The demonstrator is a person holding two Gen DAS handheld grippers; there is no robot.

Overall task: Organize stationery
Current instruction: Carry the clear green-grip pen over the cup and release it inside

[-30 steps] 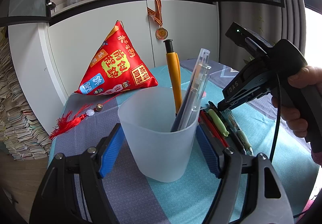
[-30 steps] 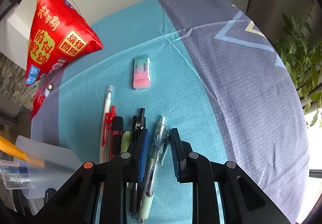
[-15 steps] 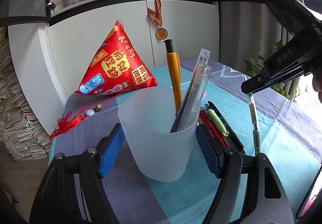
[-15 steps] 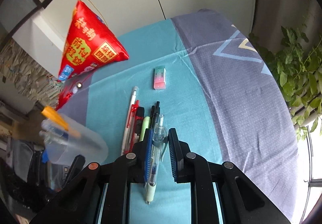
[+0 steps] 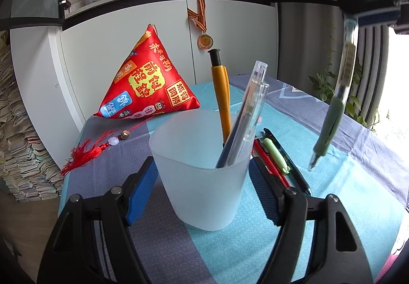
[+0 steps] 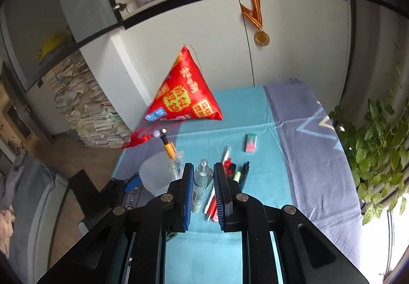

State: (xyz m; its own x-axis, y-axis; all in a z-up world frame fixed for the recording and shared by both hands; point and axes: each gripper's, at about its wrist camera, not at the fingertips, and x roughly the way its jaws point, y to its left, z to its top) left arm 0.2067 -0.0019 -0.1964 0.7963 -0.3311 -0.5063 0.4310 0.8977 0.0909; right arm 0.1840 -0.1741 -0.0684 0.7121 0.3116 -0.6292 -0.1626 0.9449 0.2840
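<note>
My left gripper [image 5: 202,171] has its blue pads against both sides of a frosted plastic cup [image 5: 204,181] standing on the tablecloth, and its jaws are closing on it. An orange pen [image 5: 221,95] and two clear pens [image 5: 253,105] stand in the cup. My right gripper [image 6: 202,176] is shut on the top of a clear pen with a green grip [image 6: 200,181]. In the left wrist view that pen [image 5: 332,118] hangs tip down in the air, to the right of the cup and above it. Several more pens [image 6: 235,171] lie on the cloth beside the cup [image 6: 153,176]. A pink-green eraser [image 6: 250,142] lies beyond them.
A red triangular pouch [image 5: 148,90] with a red tassel [image 5: 87,153] sits at the table's far left. Behind it are white cabinet doors with a medal [image 5: 204,40] hanging. A leafy plant [image 6: 378,146] stands off the right edge, paper stacks [image 6: 84,105] off the left.
The right gripper has risen from the table with the green-grip pen, which now hangs in the air to the right of the cup. The left gripper and cup have stayed still.
</note>
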